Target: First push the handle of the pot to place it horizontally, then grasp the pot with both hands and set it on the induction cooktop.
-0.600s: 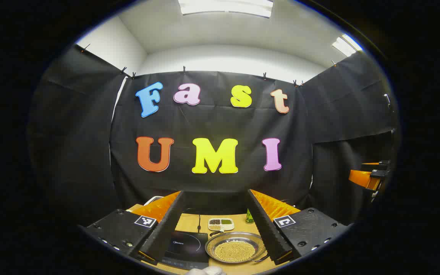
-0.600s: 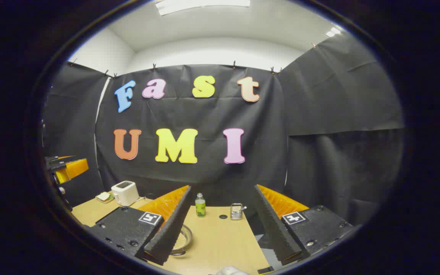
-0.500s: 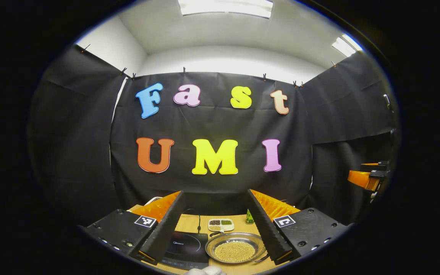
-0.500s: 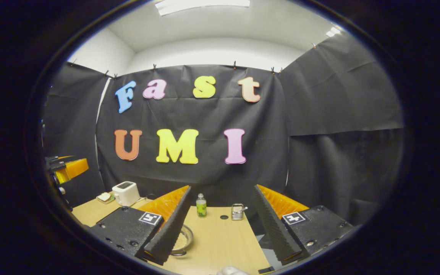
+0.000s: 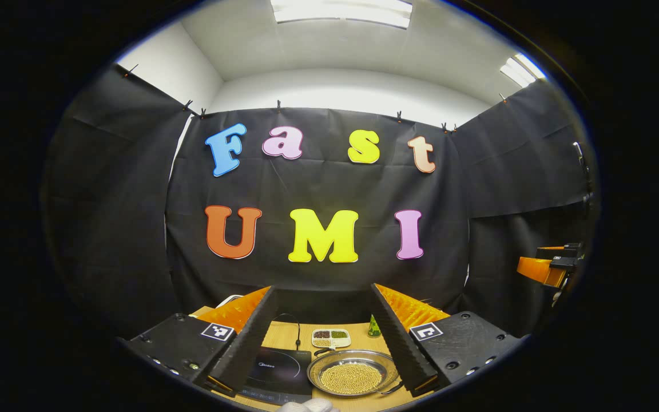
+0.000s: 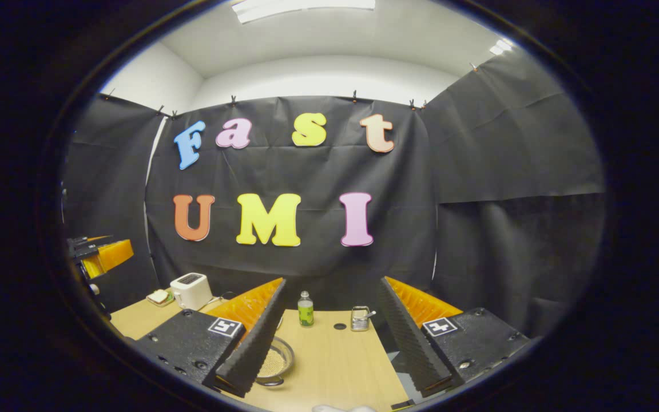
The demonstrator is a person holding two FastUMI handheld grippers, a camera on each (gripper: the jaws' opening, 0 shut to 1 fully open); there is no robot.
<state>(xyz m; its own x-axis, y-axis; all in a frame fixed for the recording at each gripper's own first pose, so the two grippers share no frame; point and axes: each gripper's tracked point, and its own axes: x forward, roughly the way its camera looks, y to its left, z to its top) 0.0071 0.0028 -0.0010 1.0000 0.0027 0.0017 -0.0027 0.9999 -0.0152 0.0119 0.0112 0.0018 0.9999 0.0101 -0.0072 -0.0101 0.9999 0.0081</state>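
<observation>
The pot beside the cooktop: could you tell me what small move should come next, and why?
Probably lower the left gripper toward the pot. Both grippers are open and above the table, and the pot sits right of the induction cooktop, untouched.

On the pale wooden worktop [image 6: 329, 366], the flat black induction cooktop [image 5: 281, 366] lies at 9 o'clock of the round shallow steel pot of yellow grains [image 5: 352, 375]. A small divided dish of beans [image 5: 330, 337] lies at 12 o'clock behind the pot. In the right gripper view, a green-labelled bottle [image 6: 305, 309] stands at 9 o'clock of a small metal cup [image 6: 359, 318]; a white toaster [image 6: 190, 290] stands farther toward 9 o'clock.
</observation>
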